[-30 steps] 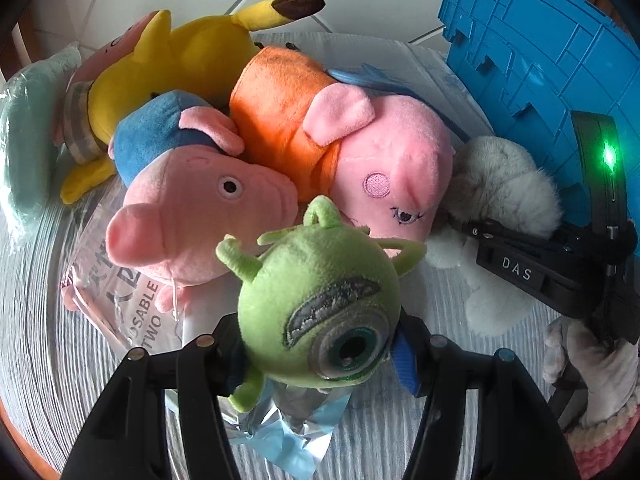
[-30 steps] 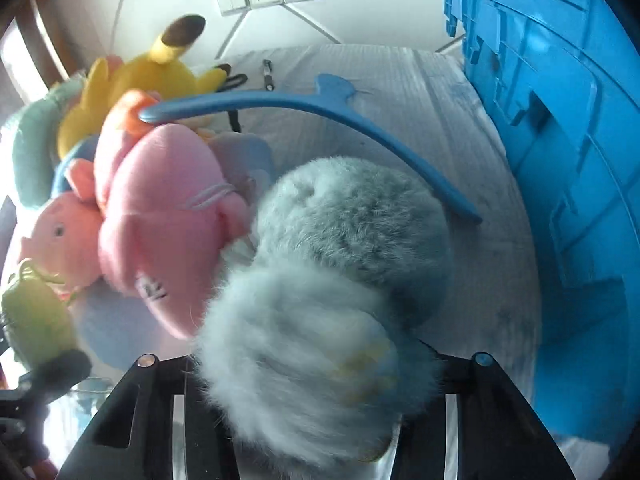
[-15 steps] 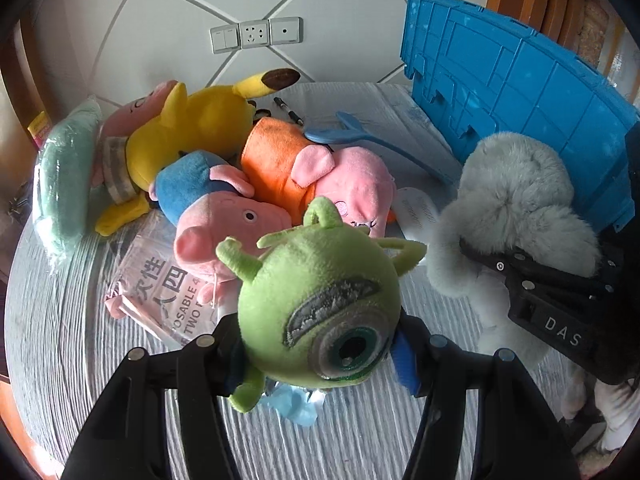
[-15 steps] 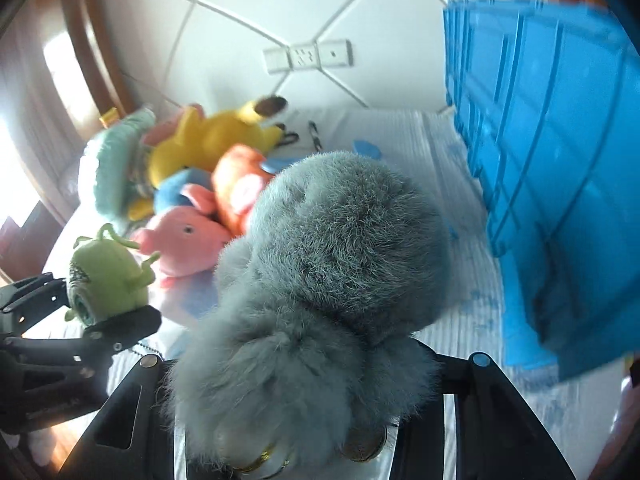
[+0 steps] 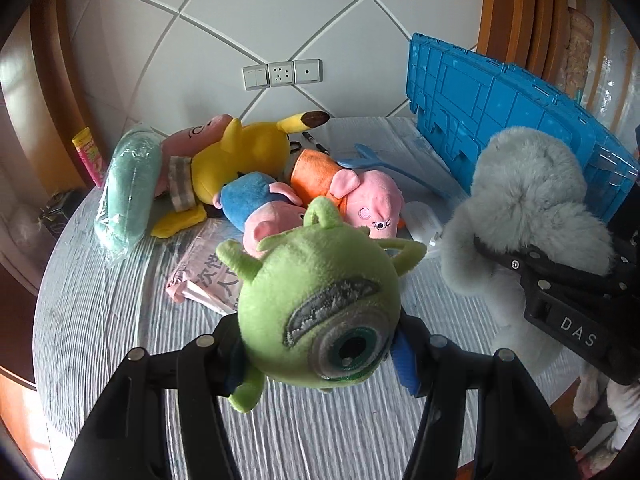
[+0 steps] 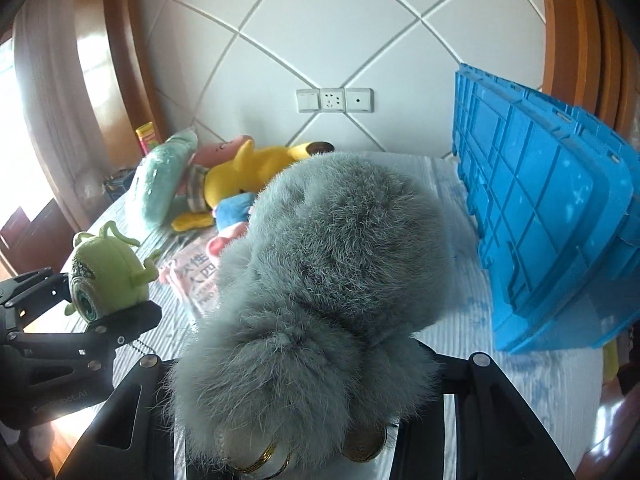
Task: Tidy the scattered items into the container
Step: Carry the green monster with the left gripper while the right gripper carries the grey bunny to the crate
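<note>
My left gripper [image 5: 320,352] is shut on a green one-eyed monster plush [image 5: 320,304], held up above the table. That same green plush [image 6: 106,276] shows at the left of the right wrist view. My right gripper [image 6: 308,392] is shut on a fluffy grey plush [image 6: 332,280], also lifted; the grey plush [image 5: 528,208] appears at the right of the left wrist view. The blue crate [image 6: 552,216] stands to the right, its ribbed wall [image 5: 492,108] facing me. Its inside is hidden.
On the round grey table [image 5: 104,312] lie a yellow plush [image 5: 244,156], two pink pig plushes [image 5: 360,192], a bagged teal cushion [image 5: 128,192], a blue hanger [image 5: 384,168], a pen [image 5: 316,142] and a pink printed bag [image 5: 208,280]. A wall with sockets [image 5: 282,74] is behind.
Both grippers have risen and pulled back from the toy pile, carrying the green plush and the grey plush off the table. The crate and wall now show more fully.
</note>
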